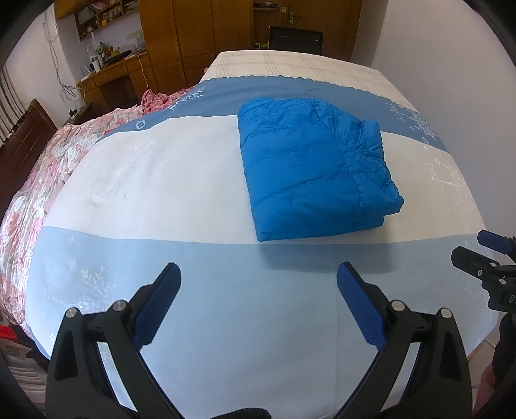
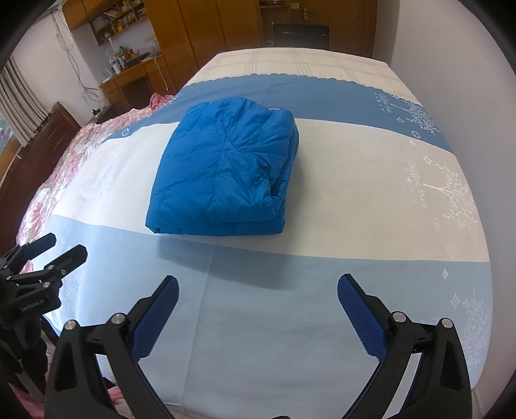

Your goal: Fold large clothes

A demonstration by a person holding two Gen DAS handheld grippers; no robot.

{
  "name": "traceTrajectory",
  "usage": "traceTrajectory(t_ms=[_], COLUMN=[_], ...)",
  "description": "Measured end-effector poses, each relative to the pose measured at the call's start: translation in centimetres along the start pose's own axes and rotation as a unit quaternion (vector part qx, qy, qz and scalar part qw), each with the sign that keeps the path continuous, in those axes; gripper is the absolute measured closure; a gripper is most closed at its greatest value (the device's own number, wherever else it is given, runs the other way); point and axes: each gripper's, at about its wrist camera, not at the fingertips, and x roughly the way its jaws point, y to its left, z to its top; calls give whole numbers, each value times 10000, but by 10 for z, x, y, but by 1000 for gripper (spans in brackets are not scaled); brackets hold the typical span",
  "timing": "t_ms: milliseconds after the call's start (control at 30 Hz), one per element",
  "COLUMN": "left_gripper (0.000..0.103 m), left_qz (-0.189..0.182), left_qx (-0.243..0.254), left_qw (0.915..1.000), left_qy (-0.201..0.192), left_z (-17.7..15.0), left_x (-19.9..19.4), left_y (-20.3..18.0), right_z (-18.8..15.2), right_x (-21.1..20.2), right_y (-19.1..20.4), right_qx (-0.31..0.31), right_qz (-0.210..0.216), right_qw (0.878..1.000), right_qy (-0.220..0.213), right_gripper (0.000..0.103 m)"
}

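Note:
A blue padded jacket (image 1: 309, 167) lies folded into a thick rectangle on the bed's white band, also seen in the right wrist view as the jacket (image 2: 225, 170). My left gripper (image 1: 258, 277) hovers open over the pale blue band, well short of the jacket's near edge, holding nothing. My right gripper (image 2: 258, 287) is open too, at about the same distance from the jacket, empty. Each gripper shows at the edge of the other's view: the right gripper (image 1: 471, 248) at the far right, the left gripper (image 2: 64, 246) at the far left.
The bed cover (image 1: 161, 180) has blue, white and pale blue bands. A pink floral quilt (image 1: 42, 180) is bunched along the bed's left side. A wooden desk (image 1: 113, 74) and wardrobes (image 1: 193, 29) stand beyond, with a wall (image 2: 467, 80) close on the right.

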Motion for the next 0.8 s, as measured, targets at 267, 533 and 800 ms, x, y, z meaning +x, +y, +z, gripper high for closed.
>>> traceTrajectory(t_ms=[267,533,800], left_gripper=[7,7,7], left_qz=[-64,-65,-63], left_qx=[31,55,24], left_qw=[10000,10000,9999], left_qy=[42,45,84], left_z=[3,4,4], left_x=[2,3,5], left_y=[7,10,11], right_z=[2,5,5], right_x=[3,8,9], right_y=[-2,-5,-6], right_qx=[-23,-36,-29], right_qz=[-2,-5,-5], right_qw=[10000,9999,9999], right_qy=[37,98,110], right_gripper=[4,4,4])
